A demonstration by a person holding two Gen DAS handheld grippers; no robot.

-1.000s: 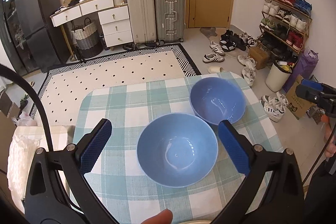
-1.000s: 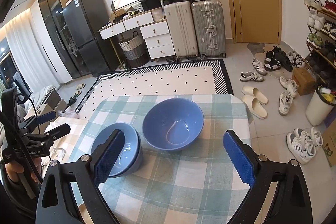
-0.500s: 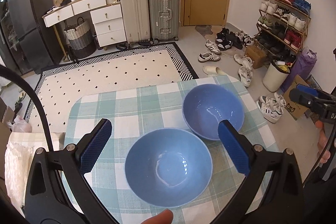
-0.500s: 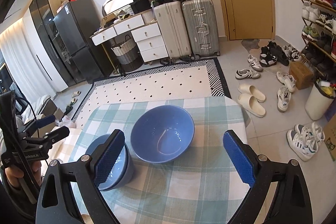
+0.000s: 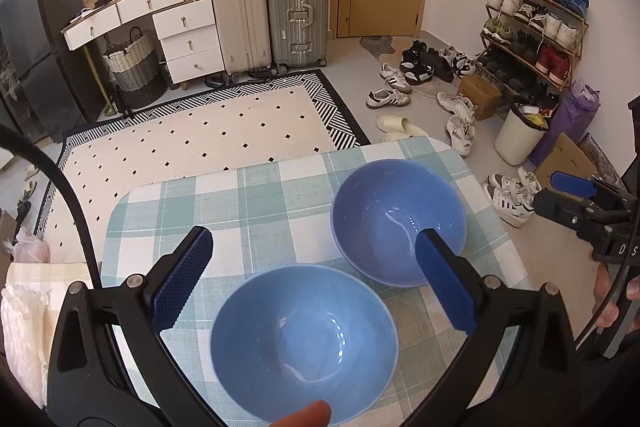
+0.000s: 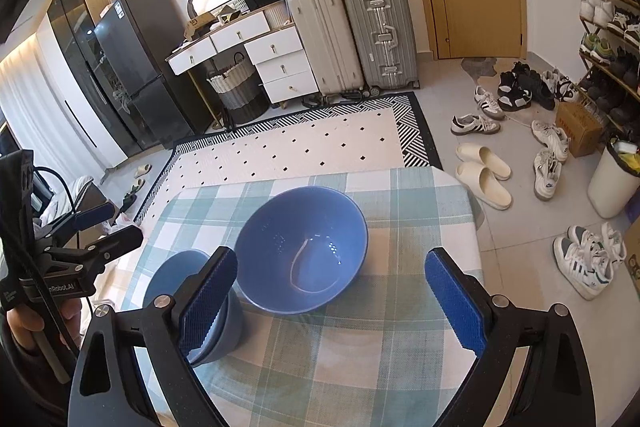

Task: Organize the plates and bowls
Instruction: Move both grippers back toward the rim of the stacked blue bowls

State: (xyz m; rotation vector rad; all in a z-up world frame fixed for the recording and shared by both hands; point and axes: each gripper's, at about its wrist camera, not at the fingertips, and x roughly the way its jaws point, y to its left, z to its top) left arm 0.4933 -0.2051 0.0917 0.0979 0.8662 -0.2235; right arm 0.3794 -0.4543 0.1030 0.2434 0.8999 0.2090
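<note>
Two blue bowls stand upright side by side on a green-and-white checked table [image 5: 272, 203]. In the left wrist view the near bowl [image 5: 304, 343] lies low between the fingers of my open left gripper [image 5: 312, 287], and the far bowl [image 5: 396, 223] sits up and to the right, partly behind the right finger. In the right wrist view the far bowl [image 6: 302, 253] sits between and beyond the fingers of my open right gripper [image 6: 332, 301], while the other bowl [image 6: 192, 307] is partly hidden behind the left finger. Neither gripper holds anything.
The table [image 6: 360, 347] is small with rounded corners, and its edges are close on all sides. Beyond it lie a patterned rug [image 5: 200, 139], suitcases [image 5: 268, 15], white drawers, scattered shoes [image 6: 480, 175] and a shoe rack. A fingertip [image 5: 304, 417] shows at the bottom of the left wrist view.
Both grippers have drawn back and risen a little, so the bowls sit lower in each view. The bowls have not moved on the table. Both grippers stay open.
</note>
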